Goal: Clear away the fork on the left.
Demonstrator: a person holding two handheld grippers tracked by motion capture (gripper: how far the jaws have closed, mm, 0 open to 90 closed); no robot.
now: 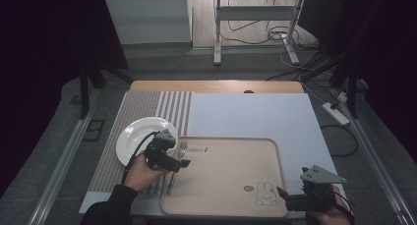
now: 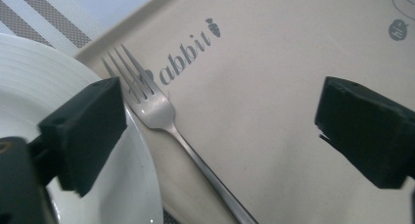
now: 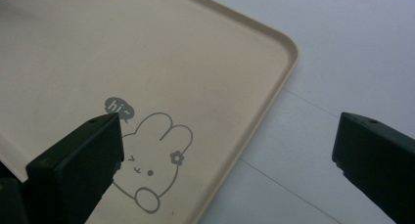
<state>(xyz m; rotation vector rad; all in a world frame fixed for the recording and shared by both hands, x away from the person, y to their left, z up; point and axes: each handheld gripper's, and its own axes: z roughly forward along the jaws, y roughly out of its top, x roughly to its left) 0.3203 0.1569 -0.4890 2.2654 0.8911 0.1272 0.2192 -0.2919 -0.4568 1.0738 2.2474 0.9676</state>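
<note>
Fork (image 2: pixel 161 111): lies at left edge of beige tray (image 1: pixel 231 185), tines beside white plate (image 1: pixel 135 136). Left gripper (image 1: pixel 178 162) above it, jaws spread, empty; right gripper (image 1: pixel 290 195) spread at tray's near right corner. Risk: thin handle slipping; jaw striking plate. Pale mat, striped placemat, wooden table; dark room, floor cables.

Recording lab, dark curtains (image 1: pixel 44 63), metal stand (image 1: pixel 255 18), floor cables (image 1: pixel 255 36), power strip (image 1: pixel 336 113)
</note>
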